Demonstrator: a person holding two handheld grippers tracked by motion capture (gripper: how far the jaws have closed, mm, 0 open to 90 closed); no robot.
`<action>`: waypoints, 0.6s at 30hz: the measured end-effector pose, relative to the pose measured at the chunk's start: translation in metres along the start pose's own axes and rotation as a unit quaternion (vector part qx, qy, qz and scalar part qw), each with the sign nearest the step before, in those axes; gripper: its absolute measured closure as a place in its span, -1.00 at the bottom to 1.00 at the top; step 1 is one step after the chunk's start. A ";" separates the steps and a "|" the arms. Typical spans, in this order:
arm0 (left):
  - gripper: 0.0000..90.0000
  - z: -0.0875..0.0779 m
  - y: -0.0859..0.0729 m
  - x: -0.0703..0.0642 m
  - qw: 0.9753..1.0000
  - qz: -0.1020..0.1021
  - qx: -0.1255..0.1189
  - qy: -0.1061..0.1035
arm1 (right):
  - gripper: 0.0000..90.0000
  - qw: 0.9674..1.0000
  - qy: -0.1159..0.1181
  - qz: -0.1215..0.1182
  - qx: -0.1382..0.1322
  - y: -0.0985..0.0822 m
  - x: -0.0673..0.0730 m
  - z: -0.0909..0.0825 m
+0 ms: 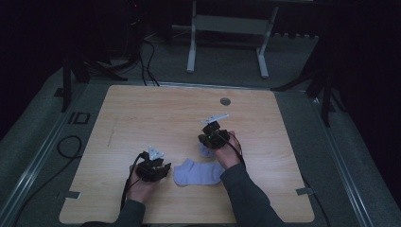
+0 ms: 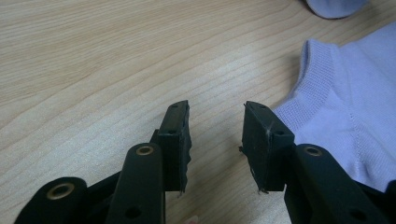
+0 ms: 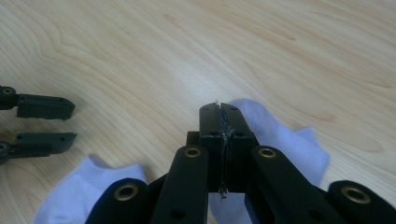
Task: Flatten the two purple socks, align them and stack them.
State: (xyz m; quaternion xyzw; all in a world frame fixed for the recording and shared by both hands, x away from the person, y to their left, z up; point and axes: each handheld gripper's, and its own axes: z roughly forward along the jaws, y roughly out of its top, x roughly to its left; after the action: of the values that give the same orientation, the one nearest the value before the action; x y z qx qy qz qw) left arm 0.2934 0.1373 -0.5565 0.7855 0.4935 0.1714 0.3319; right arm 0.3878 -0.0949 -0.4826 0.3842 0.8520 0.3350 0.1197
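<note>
Fingers (image 3: 219,114) pinched on lilac sock (image 1: 198,171) | wooden table (image 1: 142,118) | dim room

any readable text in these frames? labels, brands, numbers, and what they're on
"ID": large dark letters on the grey floor mat left of the table, high view.
No print shows on the pale purple sock, the left gripper or the right gripper.
The small green light on the right gripper in the high view is a lamp, not a character.
Nothing else carries text that can be read.
</note>
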 end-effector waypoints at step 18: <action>0.37 0.001 0.000 0.000 1.000 0.004 0.003 0.001 | 0.97 0.998 -0.033 0.044 -0.007 -0.031 -0.045 -0.029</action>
State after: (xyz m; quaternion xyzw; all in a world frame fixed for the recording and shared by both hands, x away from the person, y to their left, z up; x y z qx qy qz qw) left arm 0.2935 0.1367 -0.5574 0.7883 0.4913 0.1717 0.3283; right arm 0.3870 -0.1575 -0.4839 0.4315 0.8275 0.3328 0.1350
